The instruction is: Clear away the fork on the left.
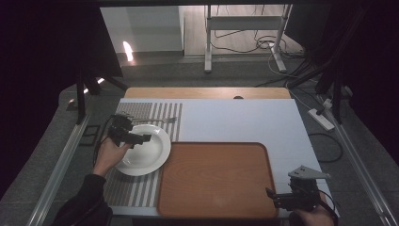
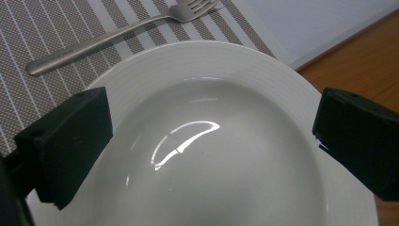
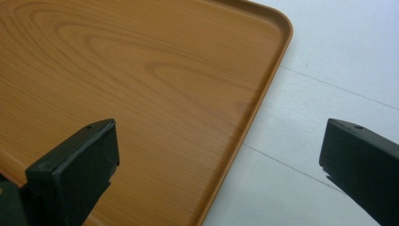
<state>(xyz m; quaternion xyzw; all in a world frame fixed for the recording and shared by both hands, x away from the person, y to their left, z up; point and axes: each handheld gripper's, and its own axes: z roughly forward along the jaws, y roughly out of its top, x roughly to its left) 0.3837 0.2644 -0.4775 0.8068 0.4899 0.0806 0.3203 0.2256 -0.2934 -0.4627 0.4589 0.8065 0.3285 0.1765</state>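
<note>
A white deep plate (image 1: 147, 151) (image 2: 216, 141) lies on a striped grey placemat (image 1: 136, 188) at the left of the table. My left gripper (image 1: 141, 138) (image 2: 211, 141) hovers over the plate's left part, open, with the bowl of the plate between its jaws. A metal fork (image 1: 157, 121) (image 2: 108, 35) rests on the mat just beyond the plate. A wooden tray (image 1: 216, 181) (image 3: 117, 84) sits bare at the front centre. My right gripper (image 1: 272, 195) (image 3: 219, 160) is open at the tray's front right corner, its jaws standing either side of the tray's rim.
The table top (image 1: 244, 117) is pale blue-white with a wooden strip (image 1: 207, 92) along its far edge. A power strip (image 1: 321, 119) and cables lie on the floor to the right. Metal table legs (image 1: 207, 42) stand farther back.
</note>
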